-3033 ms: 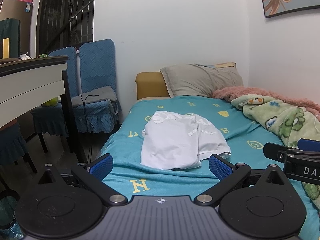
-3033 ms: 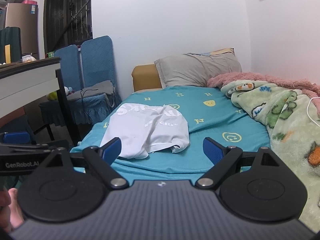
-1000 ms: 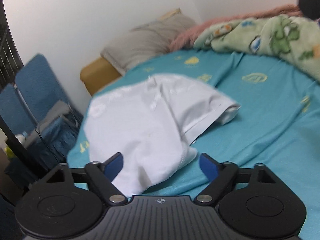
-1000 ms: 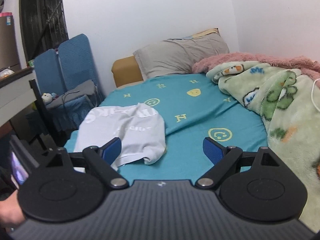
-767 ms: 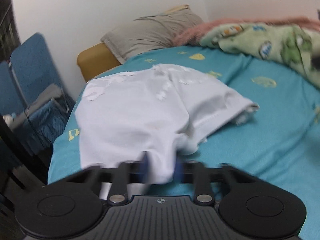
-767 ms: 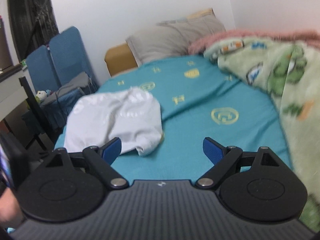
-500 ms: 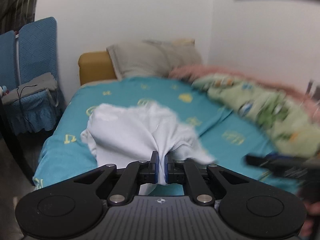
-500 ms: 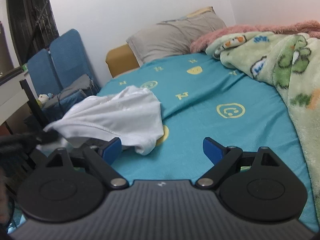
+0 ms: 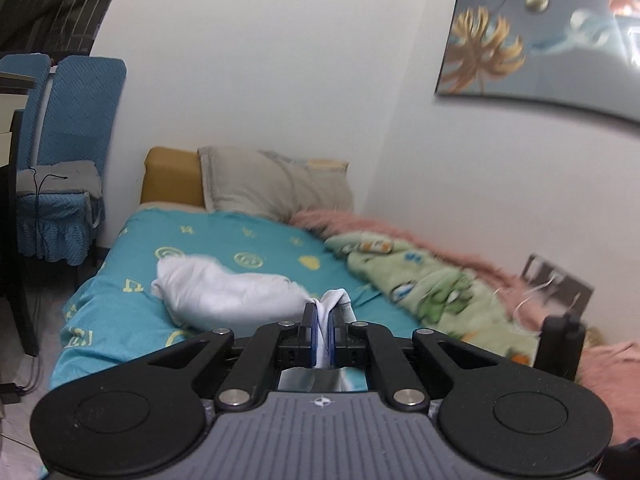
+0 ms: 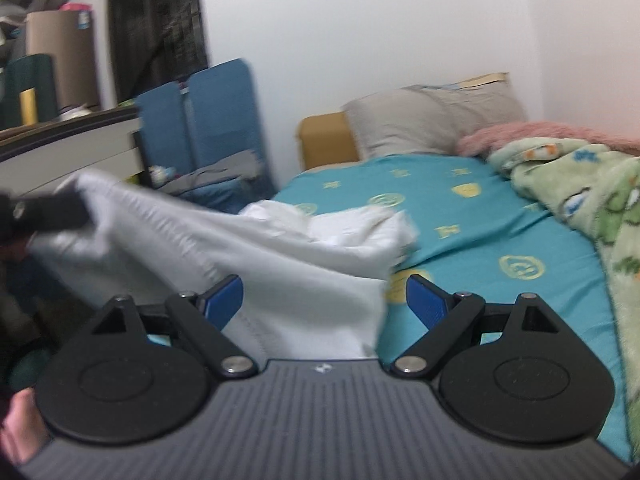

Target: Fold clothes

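Left gripper point(image 9: 323, 334) has just clamped its jaws on a bunched edge of the white garment point(image 9: 228, 292), lifting that edge while the rest trails onto the teal bedsheet point(image 9: 120, 280). Right gripper point(image 10: 324, 300) stands spread wide over the cloth's near hem, gripping nothing.

A small bedroom in a home.
A bed point(image 9: 224, 240) with a teal patterned sheet, a grey pillow point(image 9: 276, 184), a green cartoon blanket point(image 9: 432, 292), blue-covered chairs point(image 9: 68, 128) beside it, and a framed picture point(image 9: 540, 36) on the white wall.
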